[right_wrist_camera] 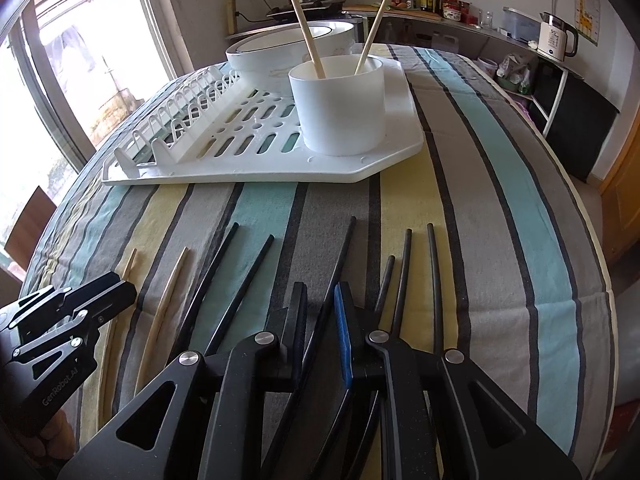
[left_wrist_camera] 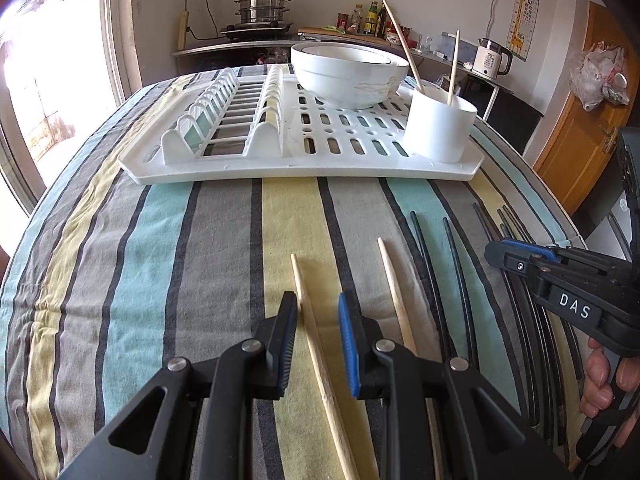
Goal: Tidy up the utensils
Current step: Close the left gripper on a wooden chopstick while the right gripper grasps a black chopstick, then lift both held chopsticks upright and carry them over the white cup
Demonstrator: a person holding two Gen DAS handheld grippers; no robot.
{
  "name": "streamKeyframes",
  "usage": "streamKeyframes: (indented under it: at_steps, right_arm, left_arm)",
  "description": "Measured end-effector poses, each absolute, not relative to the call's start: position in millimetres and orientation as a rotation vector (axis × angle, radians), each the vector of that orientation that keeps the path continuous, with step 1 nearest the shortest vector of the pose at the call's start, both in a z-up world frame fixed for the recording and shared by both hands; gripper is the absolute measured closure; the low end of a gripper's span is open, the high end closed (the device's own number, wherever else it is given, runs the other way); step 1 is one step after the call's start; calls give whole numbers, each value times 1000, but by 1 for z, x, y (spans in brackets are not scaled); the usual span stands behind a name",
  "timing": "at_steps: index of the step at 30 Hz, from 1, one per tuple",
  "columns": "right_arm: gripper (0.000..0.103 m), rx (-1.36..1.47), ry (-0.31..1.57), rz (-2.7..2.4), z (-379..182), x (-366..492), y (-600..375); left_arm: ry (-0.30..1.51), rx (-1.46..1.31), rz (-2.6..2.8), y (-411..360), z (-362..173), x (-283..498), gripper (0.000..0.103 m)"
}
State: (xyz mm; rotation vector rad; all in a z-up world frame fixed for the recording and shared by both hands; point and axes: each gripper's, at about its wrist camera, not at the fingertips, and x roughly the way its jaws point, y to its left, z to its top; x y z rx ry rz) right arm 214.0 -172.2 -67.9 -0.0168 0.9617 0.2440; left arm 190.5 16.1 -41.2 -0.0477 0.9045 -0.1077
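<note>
My left gripper [left_wrist_camera: 318, 320] hangs open astride one wooden chopstick [left_wrist_camera: 316, 344] lying on the striped cloth [left_wrist_camera: 160, 260]. My right gripper [right_wrist_camera: 320, 312] is open too, jaws straddling a black chopstick [right_wrist_camera: 340, 252]. Landmark: the white cup [right_wrist_camera: 340, 104] on the drying rack [right_wrist_camera: 256, 168]. Two wooden chopsticks [right_wrist_camera: 306, 28] already stand in the cup. Nearer me than the cup, two wooden and about six black ones lie unsorted. I judge the job barely begun.

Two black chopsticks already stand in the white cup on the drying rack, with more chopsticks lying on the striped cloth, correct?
Not quite: the two chopsticks in the white cup are light wood, not black, as the right wrist view shows. The black chopsticks all lie on the striped cloth.
</note>
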Motion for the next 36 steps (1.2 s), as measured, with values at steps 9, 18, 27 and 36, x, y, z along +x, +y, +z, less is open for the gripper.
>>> streamKeyframes:
  at_steps: [9,18,27,36]
  right_arm:
    - [96,-2,977,249,-68,223,-174]
    - [97,61,916,294,-46,212,-181]
    - [98,99,773,348,6,186,-188]
    - [98,124,646,392,42,154,-196]
  left_arm:
    - [910,-21,-69,16,-42,201,95]
    - [899,-37,-92,17,-32,201,96]
    - [787,-43,-126,20,18,181,97]
    - [656,-53,-171,24,70,151,98]
